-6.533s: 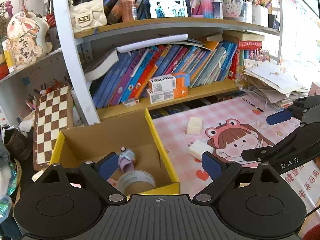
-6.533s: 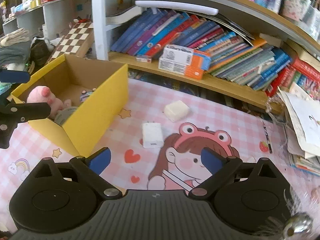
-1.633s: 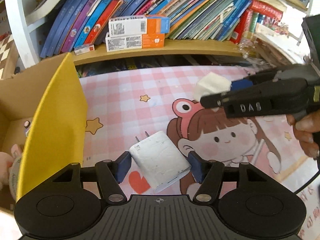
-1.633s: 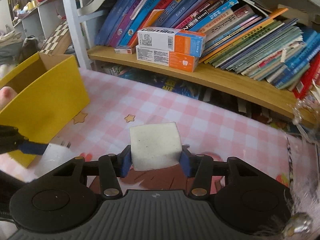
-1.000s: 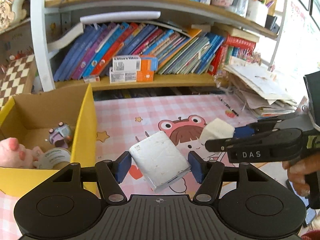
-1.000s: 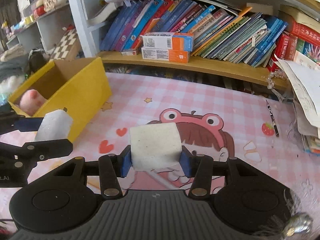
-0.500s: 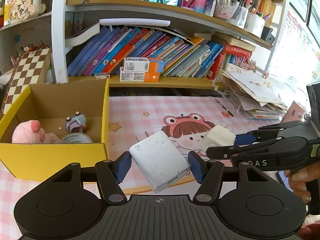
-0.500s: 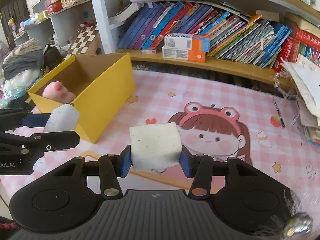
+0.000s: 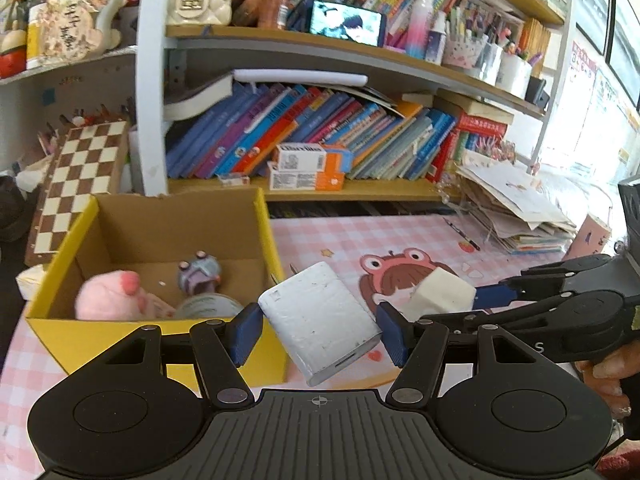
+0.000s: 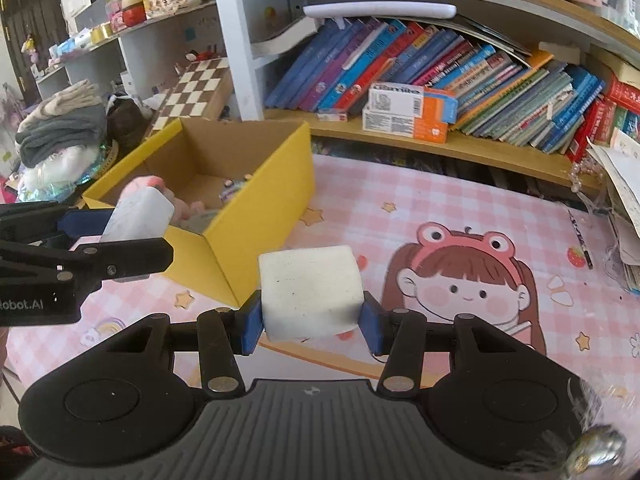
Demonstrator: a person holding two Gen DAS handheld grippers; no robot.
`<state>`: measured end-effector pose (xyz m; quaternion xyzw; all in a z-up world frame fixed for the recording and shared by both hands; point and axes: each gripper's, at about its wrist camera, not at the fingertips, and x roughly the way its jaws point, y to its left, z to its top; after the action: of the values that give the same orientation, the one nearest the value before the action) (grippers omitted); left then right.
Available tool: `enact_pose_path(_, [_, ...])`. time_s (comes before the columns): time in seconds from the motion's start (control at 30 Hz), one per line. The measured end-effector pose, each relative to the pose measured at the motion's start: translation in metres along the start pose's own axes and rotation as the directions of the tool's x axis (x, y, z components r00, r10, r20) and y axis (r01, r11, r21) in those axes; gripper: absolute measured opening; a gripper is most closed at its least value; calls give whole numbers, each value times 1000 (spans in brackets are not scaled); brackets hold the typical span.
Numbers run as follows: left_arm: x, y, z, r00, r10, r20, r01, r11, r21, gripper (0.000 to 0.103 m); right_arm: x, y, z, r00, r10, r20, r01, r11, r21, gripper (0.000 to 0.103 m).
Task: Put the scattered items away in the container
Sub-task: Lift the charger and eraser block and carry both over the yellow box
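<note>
Just right of the open yellow cardboard box [image 9: 86, 332], a flat white plastic charger block [image 9: 320, 322] is being held tilted above the pink table [image 10: 460, 208] by the left gripper [image 9: 320, 330], jaws closed on its sides, seemingly for dropping in. Nearer right, a white foam cube [image 10: 310, 292] is being clamped by the right gripper [image 10: 311, 322].

Child's home study: crammed bookshelves [image 9: 320, 136], cartoon desk mat [image 10: 460, 240].

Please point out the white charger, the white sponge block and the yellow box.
white charger [image 9: 320, 312], left wrist view, its flat face.
white sponge block [image 10: 310, 290], right wrist view, its front face.
yellow box [image 10: 276, 188], right wrist view, its outer side wall.
</note>
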<state>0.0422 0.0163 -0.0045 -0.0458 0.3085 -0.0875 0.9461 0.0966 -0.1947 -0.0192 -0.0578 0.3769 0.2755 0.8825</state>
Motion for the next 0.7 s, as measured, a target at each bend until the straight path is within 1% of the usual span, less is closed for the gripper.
enact_pose_path(0.17, [-9,25,5,1000,2,21,-2,1000,-10,62,2,21,11,1000,-8,20,8,1000,-12,46])
enact_pose_path(0.33, [-14,45,8,999,-6,39,6,1000,-9,62,11,41,23,1000,-15,22,15,999,-32,46])
enact_pose_path(0.7, [-18,82,24,996,-9,92,8,1000,17,62,28,80,57,999,-11,47,16,993,-116,46])
